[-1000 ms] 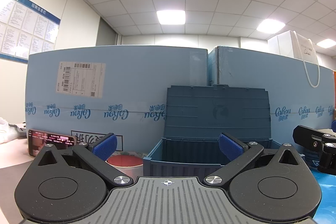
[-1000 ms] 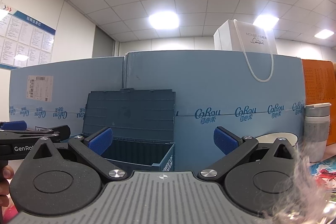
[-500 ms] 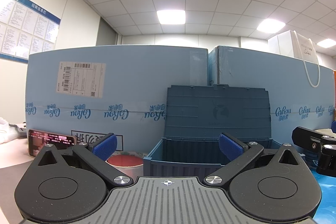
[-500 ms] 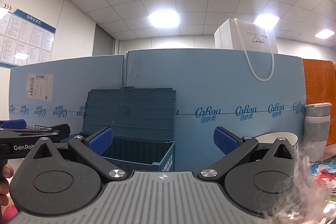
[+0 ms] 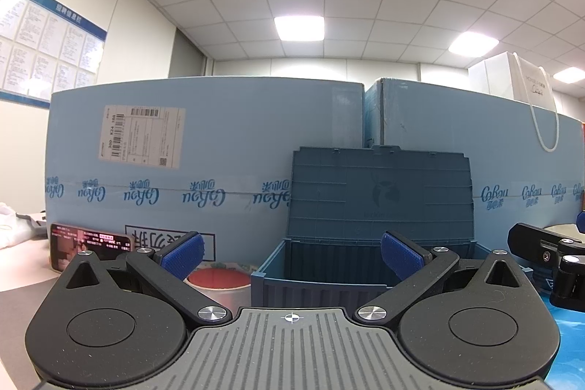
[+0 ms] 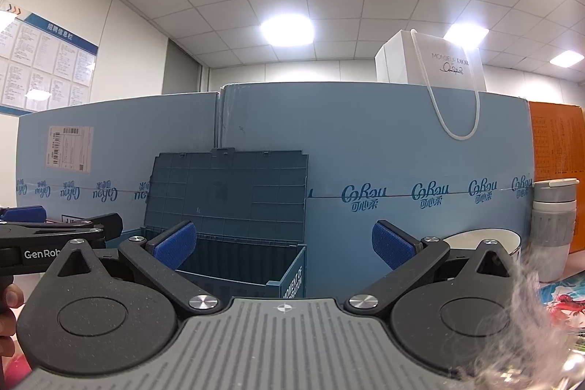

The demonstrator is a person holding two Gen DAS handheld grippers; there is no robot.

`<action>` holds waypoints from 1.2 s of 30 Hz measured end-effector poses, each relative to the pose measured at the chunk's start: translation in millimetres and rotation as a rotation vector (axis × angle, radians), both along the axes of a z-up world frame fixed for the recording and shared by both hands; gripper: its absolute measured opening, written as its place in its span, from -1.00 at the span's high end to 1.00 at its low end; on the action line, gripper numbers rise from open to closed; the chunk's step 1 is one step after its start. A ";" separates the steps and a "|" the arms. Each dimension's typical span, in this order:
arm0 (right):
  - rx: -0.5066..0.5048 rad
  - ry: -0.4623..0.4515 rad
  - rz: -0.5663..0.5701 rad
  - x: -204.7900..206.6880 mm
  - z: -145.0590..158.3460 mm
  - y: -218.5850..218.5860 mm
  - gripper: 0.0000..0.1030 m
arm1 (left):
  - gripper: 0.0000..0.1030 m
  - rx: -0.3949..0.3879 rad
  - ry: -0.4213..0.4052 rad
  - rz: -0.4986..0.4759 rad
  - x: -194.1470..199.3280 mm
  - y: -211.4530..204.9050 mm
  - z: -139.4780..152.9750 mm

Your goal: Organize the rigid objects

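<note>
A dark blue storage crate (image 5: pixel 321 276) with its lid (image 5: pixel 380 192) leaning back stands straight ahead of my left gripper (image 5: pixel 291 253), which is open with nothing between its blue pads. In the right wrist view the same crate (image 6: pixel 256 265) sits ahead and left of my right gripper (image 6: pixel 284 243), also open and empty. A white bowl (image 6: pixel 482 240) and a grey and white tumbler (image 6: pixel 554 225) stand to the right. A round container with a red top (image 5: pixel 215 278) sits left of the crate.
Tall light blue cartons (image 5: pixel 204 170) wall off the back, with a white paper bag (image 6: pixel 431 64) on top and an orange box (image 6: pixel 557 174) at far right. A phone (image 5: pixel 87 243) leans against the left carton. A hand (image 6: pixel 9 298) holds the left gripper.
</note>
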State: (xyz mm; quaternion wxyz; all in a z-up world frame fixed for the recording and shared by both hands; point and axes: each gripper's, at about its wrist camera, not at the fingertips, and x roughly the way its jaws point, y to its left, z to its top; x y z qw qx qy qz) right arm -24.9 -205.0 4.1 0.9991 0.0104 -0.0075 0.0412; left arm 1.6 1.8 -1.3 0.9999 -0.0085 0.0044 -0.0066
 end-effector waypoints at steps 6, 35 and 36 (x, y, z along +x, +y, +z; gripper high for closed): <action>-0.001 0.005 0.004 0.4 -0.3 0.4 -1.00 | -1.00 0.001 -0.001 -0.001 -0.3 0.2 -0.1; 0.066 0.057 -0.075 -25.1 8.6 -15.2 -1.00 | -1.00 -0.010 0.024 -0.169 -21.7 -20.1 14.6; 0.063 0.058 -0.082 -30.0 10.9 -18.0 -1.00 | -1.00 -0.012 0.024 -0.172 -24.6 -23.1 17.3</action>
